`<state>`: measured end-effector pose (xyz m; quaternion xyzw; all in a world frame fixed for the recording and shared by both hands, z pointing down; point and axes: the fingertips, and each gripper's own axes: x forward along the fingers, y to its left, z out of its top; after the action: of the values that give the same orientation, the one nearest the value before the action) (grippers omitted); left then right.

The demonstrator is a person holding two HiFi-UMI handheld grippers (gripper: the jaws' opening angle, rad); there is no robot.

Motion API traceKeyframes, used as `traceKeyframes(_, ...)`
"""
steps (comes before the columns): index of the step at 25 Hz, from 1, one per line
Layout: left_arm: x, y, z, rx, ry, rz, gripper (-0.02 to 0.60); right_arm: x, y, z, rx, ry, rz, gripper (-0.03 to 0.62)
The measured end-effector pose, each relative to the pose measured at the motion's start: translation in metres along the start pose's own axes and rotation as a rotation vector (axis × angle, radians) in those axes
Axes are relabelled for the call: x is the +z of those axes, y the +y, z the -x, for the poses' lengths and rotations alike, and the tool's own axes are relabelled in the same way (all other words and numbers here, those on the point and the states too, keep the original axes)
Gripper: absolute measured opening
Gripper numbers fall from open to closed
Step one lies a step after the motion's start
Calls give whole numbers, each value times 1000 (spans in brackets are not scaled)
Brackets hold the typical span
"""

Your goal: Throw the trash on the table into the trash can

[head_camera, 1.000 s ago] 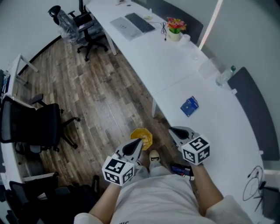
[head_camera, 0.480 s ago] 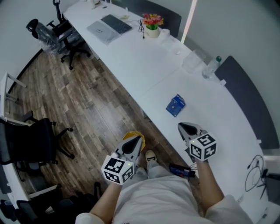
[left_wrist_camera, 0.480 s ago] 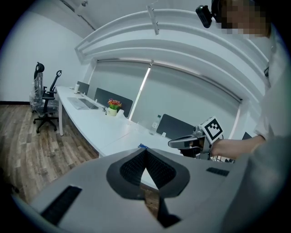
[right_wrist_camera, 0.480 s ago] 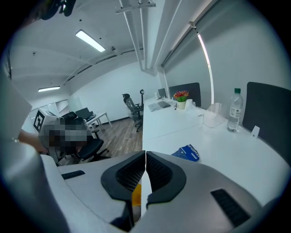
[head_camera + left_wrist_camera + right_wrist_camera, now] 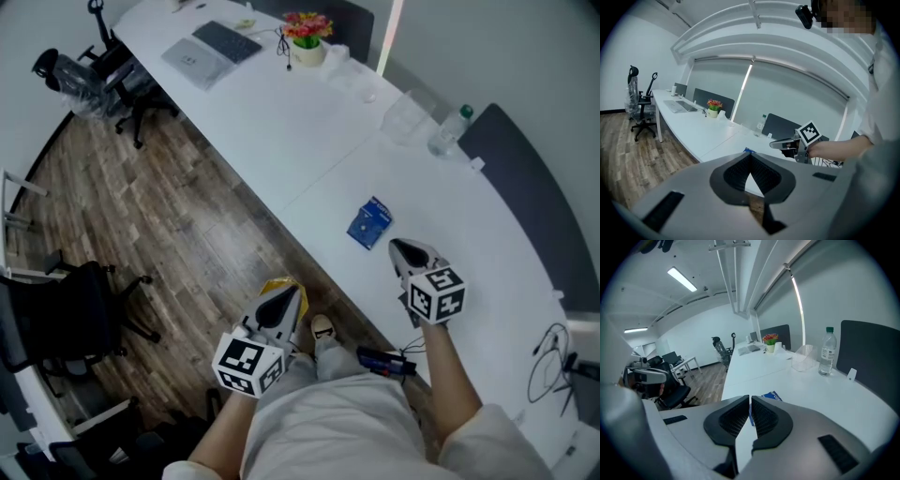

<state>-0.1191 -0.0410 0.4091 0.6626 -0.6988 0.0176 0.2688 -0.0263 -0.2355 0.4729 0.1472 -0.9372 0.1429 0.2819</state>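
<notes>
A blue packet (image 5: 370, 223) lies flat on the white table (image 5: 309, 131), near its front edge. My right gripper (image 5: 398, 246) hovers over the table just to the right of the packet and close to it, its jaws shut with nothing between them. In the right gripper view the packet (image 5: 771, 396) shows just past the shut right gripper (image 5: 750, 398). My left gripper (image 5: 291, 292) is shut and empty over the floor, above a yellow bin-like thing (image 5: 278, 284) that it mostly hides. The left gripper view shows its closed tips (image 5: 751, 155), with the packet (image 5: 749, 151) beyond them.
Farther along the table stand a laptop (image 5: 211, 45), a flower pot (image 5: 307, 37), a clear plastic container (image 5: 405, 117) and a water bottle (image 5: 448, 131). Black office chairs (image 5: 84, 309) stand on the wooden floor at left. Cables (image 5: 553, 366) lie at the table's right end.
My right gripper has moved from beside the table's edge out over the table, close to the blue packet. The left gripper has stayed over the yellow thing on the floor.
</notes>
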Motion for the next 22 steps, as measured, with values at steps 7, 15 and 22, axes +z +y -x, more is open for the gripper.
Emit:
traceKeyframes(7, -18, 7, -13, -7, 39, 24, 2, -10, -29, -39, -37, 56, 38, 99)
traceKeyframes(15, -31, 19, -21, -1, 79, 49, 2, -31, -55, -84, -55, 124, 37, 252)
traceKeyframes(22, -37, 28, -25, 18, 115, 70, 2, -42, -71, -110, -51, 180, 28, 279)
